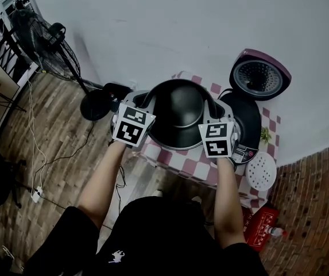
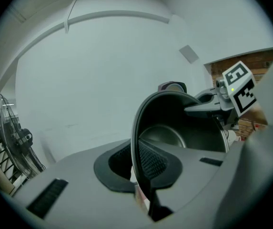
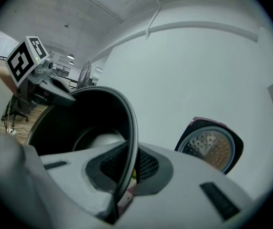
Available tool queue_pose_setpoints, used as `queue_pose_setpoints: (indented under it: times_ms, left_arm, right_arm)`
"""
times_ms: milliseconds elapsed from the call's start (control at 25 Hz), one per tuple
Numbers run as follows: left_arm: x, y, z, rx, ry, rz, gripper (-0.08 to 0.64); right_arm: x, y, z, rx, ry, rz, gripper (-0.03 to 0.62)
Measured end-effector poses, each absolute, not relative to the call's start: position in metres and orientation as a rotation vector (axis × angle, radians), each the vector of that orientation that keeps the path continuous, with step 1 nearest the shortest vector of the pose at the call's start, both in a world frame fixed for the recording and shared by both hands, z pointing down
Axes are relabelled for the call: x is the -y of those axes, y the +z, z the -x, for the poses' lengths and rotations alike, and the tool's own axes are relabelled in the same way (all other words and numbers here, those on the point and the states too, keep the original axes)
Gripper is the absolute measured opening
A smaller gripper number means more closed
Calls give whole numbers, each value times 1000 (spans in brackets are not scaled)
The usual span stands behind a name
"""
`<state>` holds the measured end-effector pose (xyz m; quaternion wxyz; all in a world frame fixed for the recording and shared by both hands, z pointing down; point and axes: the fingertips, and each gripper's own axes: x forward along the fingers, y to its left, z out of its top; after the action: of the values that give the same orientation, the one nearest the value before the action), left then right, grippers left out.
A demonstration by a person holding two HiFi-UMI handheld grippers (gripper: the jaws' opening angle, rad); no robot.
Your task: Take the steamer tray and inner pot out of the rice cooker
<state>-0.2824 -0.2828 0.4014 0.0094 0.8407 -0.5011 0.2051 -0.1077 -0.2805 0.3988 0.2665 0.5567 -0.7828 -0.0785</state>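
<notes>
The dark inner pot (image 1: pixel 178 114) hangs in the air over the left part of the checkered table (image 1: pixel 188 167), just left of the rice cooker (image 1: pixel 249 122). My left gripper (image 1: pixel 143 102) is shut on the pot's left rim, and my right gripper (image 1: pixel 215 111) is shut on its right rim. In the left gripper view the rim (image 2: pixel 135 142) runs between the pads, with the right gripper (image 2: pixel 207 108) across the pot. The right gripper view shows the rim (image 3: pixel 131 142) pinched the same way. The white steamer tray (image 1: pixel 261 171) lies on the table by the cooker.
The cooker's lid (image 1: pixel 260 73) stands open at the back right, its perforated plate facing me (image 3: pixel 210 144). A floor fan (image 1: pixel 49 39) stands at the far left, with cables on the floor. A red crate (image 1: pixel 262 226) sits under the table's right end. A white wall is close behind.
</notes>
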Motion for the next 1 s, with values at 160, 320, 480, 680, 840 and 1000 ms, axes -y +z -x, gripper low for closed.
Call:
queue_pose_setpoints:
  times_ms: [160,320,480,680,840,1000]
  left_arm:
    - [286,431,297,1521,688,-2585,15]
    - [286,459,305,1472,735,-2550,15]
    - [285,484,308,1432,774,-2522,15]
    - [285,521,309,1376,820,-2495,15]
    - [281,546,307,1322,867,-2457,15]
    - [279,570,300,1269,902,-2448,15]
  right_arm:
    - [281,428,122,2099,-141,-1479,9]
    - [281,460,131,2092,-63,-1454,9]
    - [279,483,133,2064,-4,-1436,9]
    - [272,517,134,2037,80,-1419,9]
    - [267,543,132,2011,139,-1408,9]
    - [260,572,127,1988,229,-1405,9]
